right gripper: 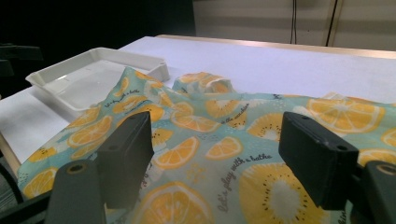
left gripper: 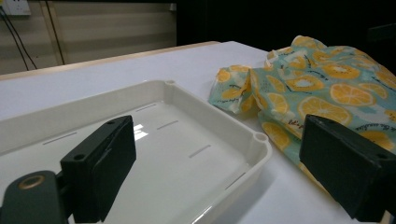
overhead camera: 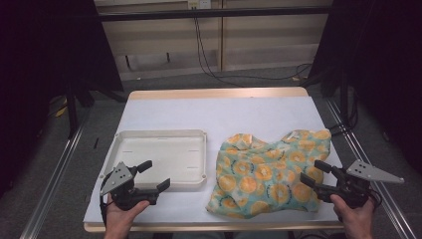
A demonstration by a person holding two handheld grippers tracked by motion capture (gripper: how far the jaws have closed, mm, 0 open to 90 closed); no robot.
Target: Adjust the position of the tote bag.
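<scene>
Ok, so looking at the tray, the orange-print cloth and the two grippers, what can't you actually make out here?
- Underside of the cloth: high view, hidden by its own rumpled folds.
- Small print on the cloth: right gripper view, partly too small and blurred to read.
- Near end of the tray: left gripper view, cut off by the bottom edge and covered by the left gripper.
- Near edge of the cloth: right gripper view, covered by the right gripper.
</scene>
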